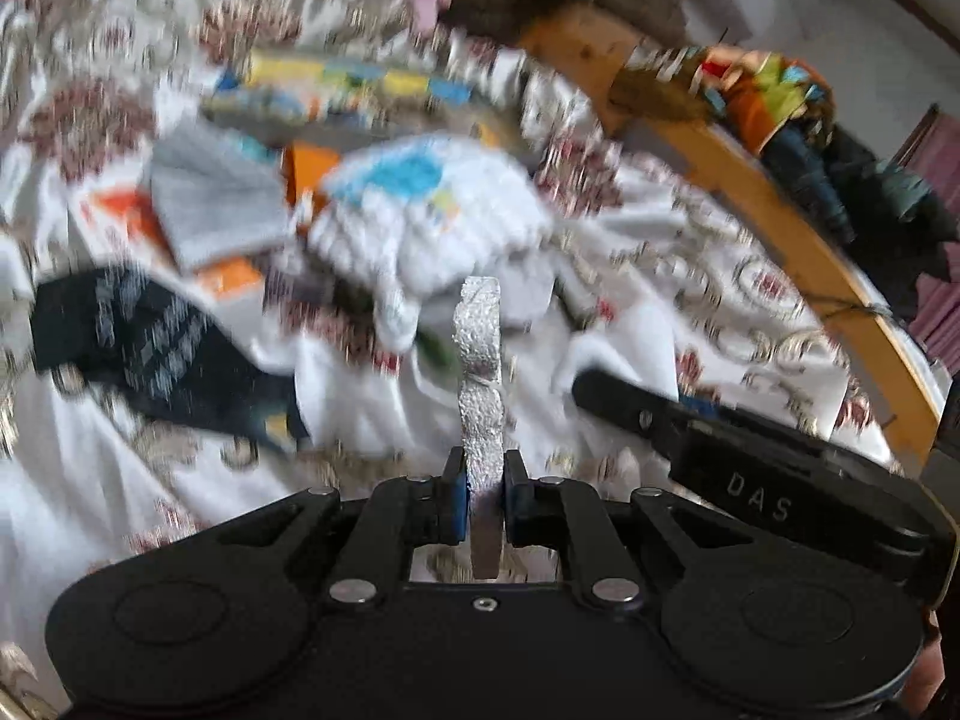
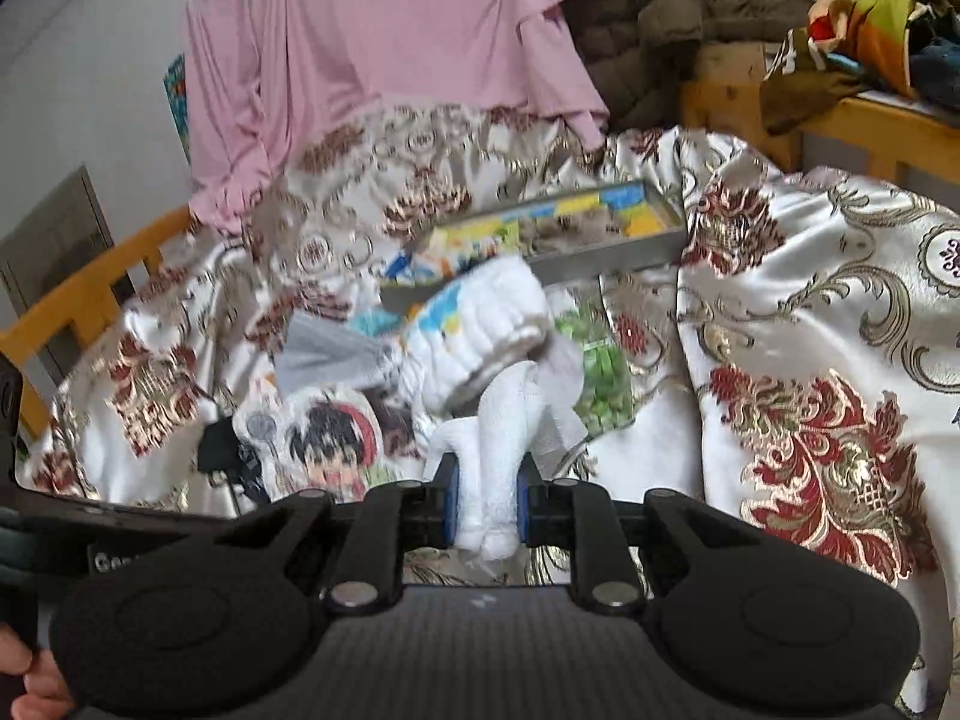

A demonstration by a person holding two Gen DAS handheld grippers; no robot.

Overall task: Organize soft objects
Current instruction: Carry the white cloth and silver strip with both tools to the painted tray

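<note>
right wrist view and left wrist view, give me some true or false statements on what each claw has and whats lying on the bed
1. The right claw is clamped on a white towel. True.
2. The left claw stands wide open with nothing in it. False: it is shut on the thin edge of a white cloth.
3. A pink garment hangs behind the bed. True.
4. The bedspread is plain blue. False: it is white with red and gold flowers.
5. A dark patterned sock lies on the bedspread. True.
</note>
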